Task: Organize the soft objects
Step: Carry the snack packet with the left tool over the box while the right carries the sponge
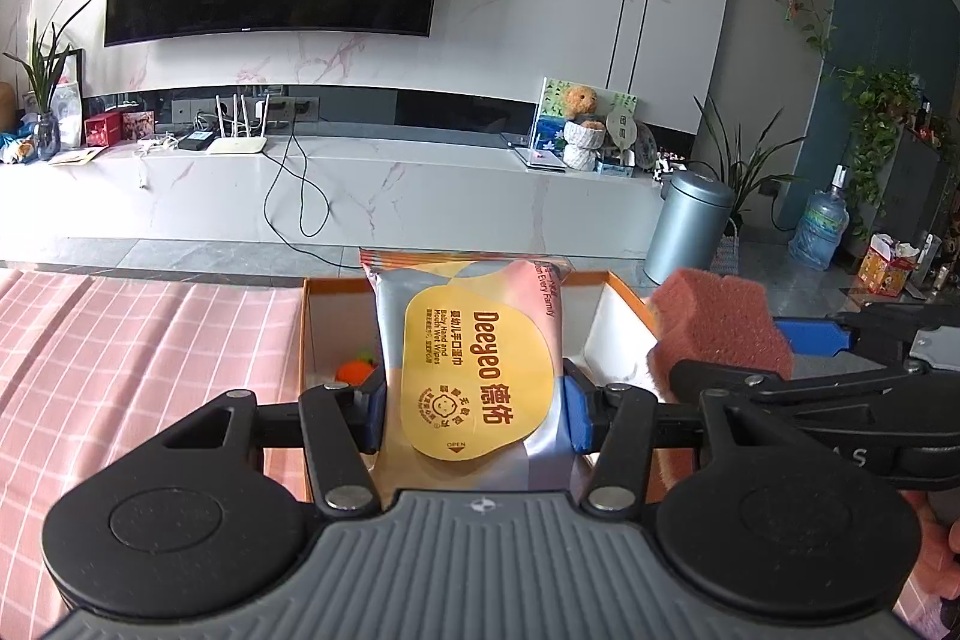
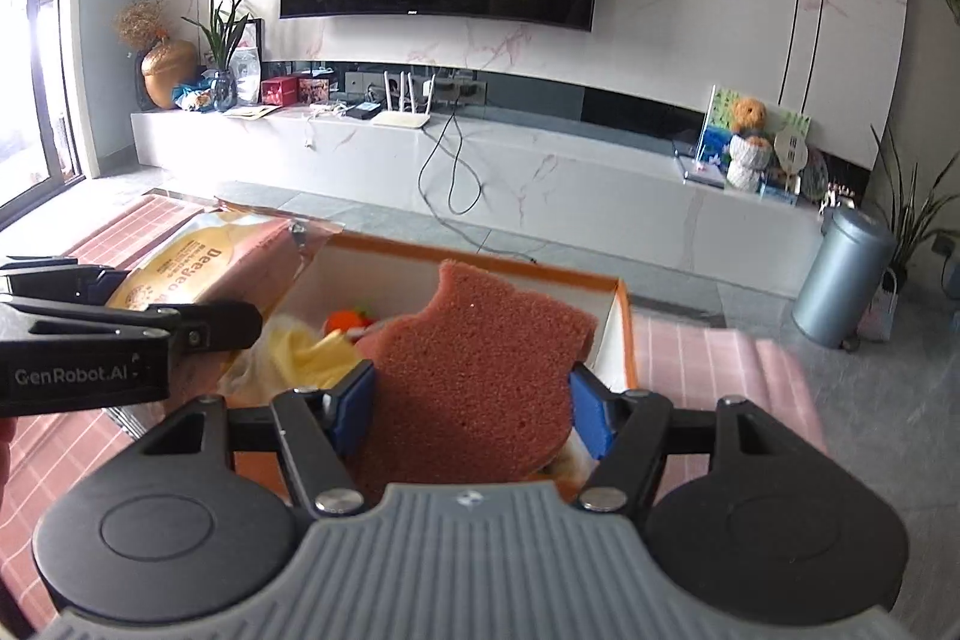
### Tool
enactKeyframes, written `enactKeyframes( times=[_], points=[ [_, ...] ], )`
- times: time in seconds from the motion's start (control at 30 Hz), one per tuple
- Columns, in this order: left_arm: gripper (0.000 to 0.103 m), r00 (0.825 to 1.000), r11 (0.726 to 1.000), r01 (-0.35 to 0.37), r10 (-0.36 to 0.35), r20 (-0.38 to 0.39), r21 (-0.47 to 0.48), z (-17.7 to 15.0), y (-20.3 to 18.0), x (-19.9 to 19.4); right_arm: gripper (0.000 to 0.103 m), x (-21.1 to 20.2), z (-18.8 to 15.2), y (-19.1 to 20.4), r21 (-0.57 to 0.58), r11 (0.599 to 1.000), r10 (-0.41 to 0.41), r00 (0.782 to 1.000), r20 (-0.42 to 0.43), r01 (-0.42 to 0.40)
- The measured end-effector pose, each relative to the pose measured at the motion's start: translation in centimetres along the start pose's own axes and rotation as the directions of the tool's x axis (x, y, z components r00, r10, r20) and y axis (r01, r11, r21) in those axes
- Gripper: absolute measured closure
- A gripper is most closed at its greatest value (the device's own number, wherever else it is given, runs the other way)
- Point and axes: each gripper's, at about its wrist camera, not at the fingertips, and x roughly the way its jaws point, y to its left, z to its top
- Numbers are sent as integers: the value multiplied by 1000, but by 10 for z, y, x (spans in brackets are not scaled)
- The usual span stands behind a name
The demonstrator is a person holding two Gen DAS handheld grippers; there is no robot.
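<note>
My left gripper (image 1: 474,409) is shut on a pack of Deeyeo wet wipes (image 1: 474,364) and holds it above an open orange-rimmed white box (image 1: 303,328). My right gripper (image 2: 471,409) is shut on a reddish-brown sponge (image 2: 474,364) above the same box (image 2: 621,334). The sponge also shows at the right in the left wrist view (image 1: 720,322); the wipes pack shows at the left in the right wrist view (image 2: 204,262). Inside the box lie an orange soft toy (image 2: 348,319) and a yellow cloth (image 2: 306,346).
The box sits on a pink checked cloth (image 1: 138,352). Beyond it are grey floor, a marble TV bench (image 1: 360,172) with a router, a teddy bear (image 1: 579,100), a grey bin (image 1: 690,226) and a water jug (image 1: 819,229).
</note>
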Motion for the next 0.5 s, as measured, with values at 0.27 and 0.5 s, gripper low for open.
enactKeyframes(
  times=[0.27,0.5],
  points=[
    [42,998,999,39,-41,-56,-31,21,19,44,37,51,32,-34,-16,1000,5,999,-35,-6],
    [42,992,999,47,-48,-115,-6,26,16,88,37,118,43,-48,-97,995,-8,989,-150,-6]
  ],
)
